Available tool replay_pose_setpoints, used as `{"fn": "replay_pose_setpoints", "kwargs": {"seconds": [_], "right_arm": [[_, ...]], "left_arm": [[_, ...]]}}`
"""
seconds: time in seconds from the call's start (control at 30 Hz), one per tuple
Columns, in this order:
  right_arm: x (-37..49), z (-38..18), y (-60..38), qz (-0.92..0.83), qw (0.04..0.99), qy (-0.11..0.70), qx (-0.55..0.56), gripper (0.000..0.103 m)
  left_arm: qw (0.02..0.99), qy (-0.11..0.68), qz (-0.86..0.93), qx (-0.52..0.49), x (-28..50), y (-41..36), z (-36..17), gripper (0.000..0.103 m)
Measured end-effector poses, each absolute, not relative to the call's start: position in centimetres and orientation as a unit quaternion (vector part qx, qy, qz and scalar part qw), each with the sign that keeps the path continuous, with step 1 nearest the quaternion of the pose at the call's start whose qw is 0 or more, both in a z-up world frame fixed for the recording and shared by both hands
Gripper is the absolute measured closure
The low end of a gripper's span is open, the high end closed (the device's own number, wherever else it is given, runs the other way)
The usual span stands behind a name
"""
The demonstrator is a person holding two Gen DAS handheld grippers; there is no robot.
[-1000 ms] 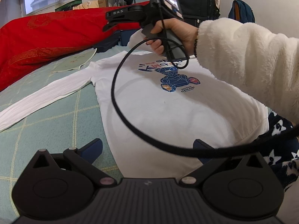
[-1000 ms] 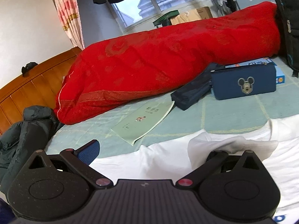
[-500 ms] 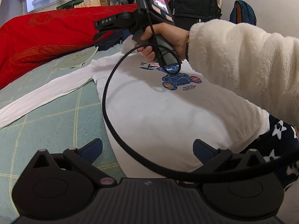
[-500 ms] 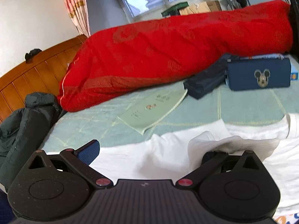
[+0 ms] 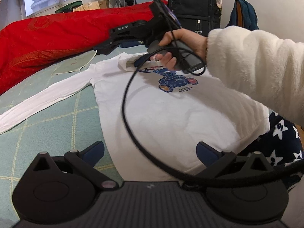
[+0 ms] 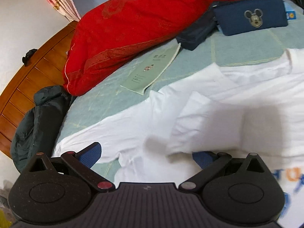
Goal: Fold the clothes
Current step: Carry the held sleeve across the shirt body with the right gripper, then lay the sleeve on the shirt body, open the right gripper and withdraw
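A white long-sleeved shirt with a blue faceted bear print lies spread flat, front up, on a pale green checked bed cover; one sleeve stretches out to the left across the cover, and the hem sits near the left gripper; that gripper's blue-padded jaws stand wide apart, over the shirt's near edge, with nothing between them. Further off, the right gripper is held in a hand that comes out of a fluffy cream sleeve; a black cable loops from it down over the shirt; in its own view its jaws are spread, low over the rumpled white cloth near the shoulder, and a fold of fabric lies across the right-hand finger; whether that finger touches the cloth cannot be told. A thin pale green booklet rests on the cover just beyond the sleeve; behind it lies a long red quilt roll; to the right sit a dark blue pouch with a mouse-head badge and a dark folded umbrella; a dark green padded jacket is bunched at the far left against a wooden headboard; a black backpack stands at the far wall.
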State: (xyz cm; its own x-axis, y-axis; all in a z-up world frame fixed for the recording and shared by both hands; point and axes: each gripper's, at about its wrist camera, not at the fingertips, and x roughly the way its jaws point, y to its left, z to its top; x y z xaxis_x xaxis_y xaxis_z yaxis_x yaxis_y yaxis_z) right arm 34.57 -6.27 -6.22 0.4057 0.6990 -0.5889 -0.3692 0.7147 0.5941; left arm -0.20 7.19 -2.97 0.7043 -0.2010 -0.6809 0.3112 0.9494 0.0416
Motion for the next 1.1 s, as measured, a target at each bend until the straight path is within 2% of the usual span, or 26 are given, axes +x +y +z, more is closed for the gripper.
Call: {"fn": "replay_pose_setpoints", "kwargs": {"seconds": [0.17, 0.57, 0.8, 1.1], "right_arm": [[33.6, -5.1, -9.4, 0.304, 0.833, 0.432, 0.162, 0.000], [30.8, -5.0, -18.8, 0.128, 0.927, 0.351, 0.019, 0.000], [29.0, -6.6, -23.3, 0.096, 0.933, 0.345, -0.016, 0.000], [28.4, -6.6, -24.8, 0.113, 0.933, 0.342, -0.004, 0.000]], "left_arm": [[0.919, 0.354, -0.154, 0.076, -0.5, 6.7, -2.6, 0.001], [0.901, 0.358, -0.237, 0.053, 0.1, 4.8, -1.5, 0.001], [0.884, 0.381, -0.268, 0.048, 2.4, 4.2, -0.7, 0.001], [0.883, 0.403, -0.225, 0.086, 8.4, 3.3, 0.6, 0.001]]}}
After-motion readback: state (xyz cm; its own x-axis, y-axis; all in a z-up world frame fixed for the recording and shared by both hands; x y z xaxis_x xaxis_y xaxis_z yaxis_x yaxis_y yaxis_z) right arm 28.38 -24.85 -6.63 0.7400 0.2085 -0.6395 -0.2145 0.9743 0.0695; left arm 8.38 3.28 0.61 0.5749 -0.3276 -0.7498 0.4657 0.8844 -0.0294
